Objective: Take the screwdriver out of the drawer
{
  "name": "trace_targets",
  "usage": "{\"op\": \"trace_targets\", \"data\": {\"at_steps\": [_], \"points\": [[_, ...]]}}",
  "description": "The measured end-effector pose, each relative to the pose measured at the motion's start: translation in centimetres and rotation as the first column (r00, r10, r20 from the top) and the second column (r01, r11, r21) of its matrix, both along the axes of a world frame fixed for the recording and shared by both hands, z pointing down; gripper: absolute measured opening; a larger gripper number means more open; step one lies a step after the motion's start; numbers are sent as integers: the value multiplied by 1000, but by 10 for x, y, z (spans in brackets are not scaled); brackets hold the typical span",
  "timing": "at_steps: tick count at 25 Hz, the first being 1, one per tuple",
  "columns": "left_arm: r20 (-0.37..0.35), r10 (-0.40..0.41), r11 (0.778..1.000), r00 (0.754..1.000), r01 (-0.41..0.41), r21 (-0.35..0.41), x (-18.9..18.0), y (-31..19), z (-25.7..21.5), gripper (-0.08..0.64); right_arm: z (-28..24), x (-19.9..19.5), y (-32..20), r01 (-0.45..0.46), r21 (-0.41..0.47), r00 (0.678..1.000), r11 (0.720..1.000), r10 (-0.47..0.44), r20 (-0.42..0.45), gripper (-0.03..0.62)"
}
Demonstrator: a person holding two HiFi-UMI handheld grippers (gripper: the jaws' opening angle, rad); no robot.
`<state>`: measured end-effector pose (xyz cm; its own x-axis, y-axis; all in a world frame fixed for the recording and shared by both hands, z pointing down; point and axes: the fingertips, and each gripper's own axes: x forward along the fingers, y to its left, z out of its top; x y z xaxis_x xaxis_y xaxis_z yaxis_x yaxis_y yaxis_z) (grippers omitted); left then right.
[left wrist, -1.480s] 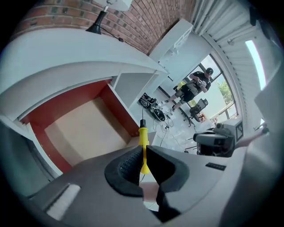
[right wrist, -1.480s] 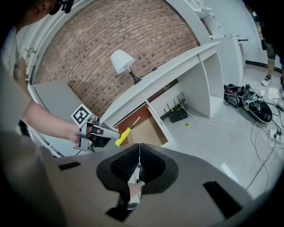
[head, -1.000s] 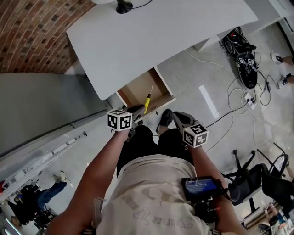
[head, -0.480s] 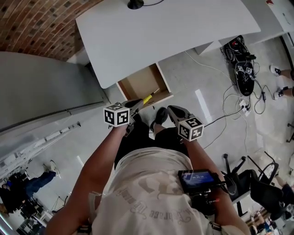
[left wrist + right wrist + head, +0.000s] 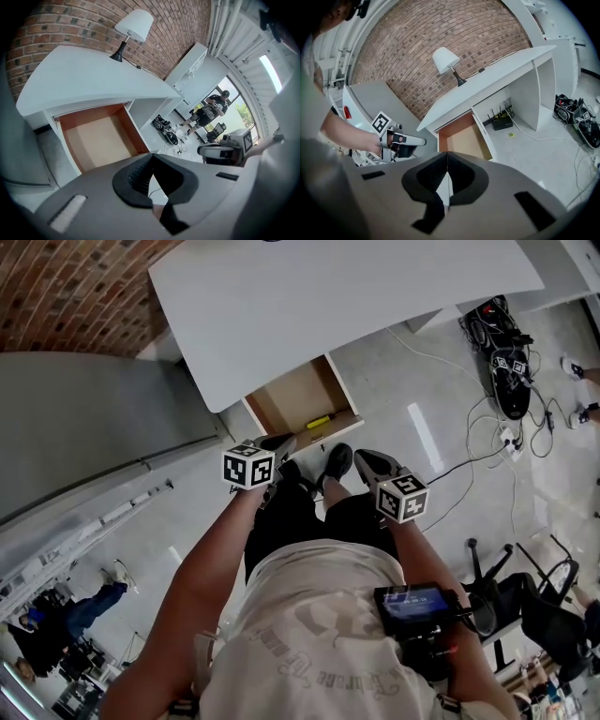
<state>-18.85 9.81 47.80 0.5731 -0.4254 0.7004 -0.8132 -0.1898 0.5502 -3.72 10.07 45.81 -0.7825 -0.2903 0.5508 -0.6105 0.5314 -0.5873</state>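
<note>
The white desk's [image 5: 328,306] wooden drawer [image 5: 292,397] stands pulled out. A yellow-handled screwdriver [image 5: 319,421] lies flat inside it, against the front wall at the right. My left gripper [image 5: 284,441] hovers just in front of the drawer's front edge, shut and empty, a short way left of the screwdriver. My right gripper [image 5: 360,458] hangs further right over the floor, also shut with nothing in it. In the left gripper view the gripper [image 5: 151,156] points at the drawer [image 5: 98,140], whose visible floor is bare; its own body hides the drawer's front.
A lamp [image 5: 133,23] stands at the desk's far end. Cables and a power strip [image 5: 506,381] lie on the floor to the right, with an office chair [image 5: 525,606] nearer. A grey panel [image 5: 75,446] runs along the left. A person [image 5: 211,110] stands far off.
A second ago the screwdriver stood nearly on end at the left gripper's tips. Now it lies flat at the drawer's front, apart from that gripper. The right gripper has kept its place.
</note>
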Motion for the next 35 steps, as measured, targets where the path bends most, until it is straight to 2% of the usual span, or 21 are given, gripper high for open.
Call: {"op": "trace_targets", "data": {"at_steps": [4, 8, 13, 18, 23, 30, 35], "points": [[50, 82, 996, 995, -80, -37, 0, 3, 20, 5, 1, 2, 0, -34, -4, 999, 999, 34, 1, 7], [110, 179, 982, 978, -171, -85, 3, 0, 46, 5, 5, 11, -3, -66, -7, 998, 998, 66, -4, 7], [147, 257, 963, 955, -240, -123, 9, -11, 73, 5, 16, 27, -4, -117, -16, 993, 993, 117, -8, 8], [184, 344, 936, 921, -320, -150, 17, -16, 95, 5, 29, 38, 2, -153, -37, 988, 988, 152, -19, 8], [195, 447, 891, 873, -416, -181, 27, -12, 120, 6, 41, 43, 7, -181, -51, 983, 982, 180, -20, 8], [218, 506, 860, 835, -468, -201, 33, -17, 152, 8, 59, 52, 9, -206, -62, 978, 977, 205, -23, 8], [235, 572, 819, 786, -531, -216, 30, -20, 183, 9, 75, 55, 12, -238, -70, 971, 969, 236, -33, 8]]}}
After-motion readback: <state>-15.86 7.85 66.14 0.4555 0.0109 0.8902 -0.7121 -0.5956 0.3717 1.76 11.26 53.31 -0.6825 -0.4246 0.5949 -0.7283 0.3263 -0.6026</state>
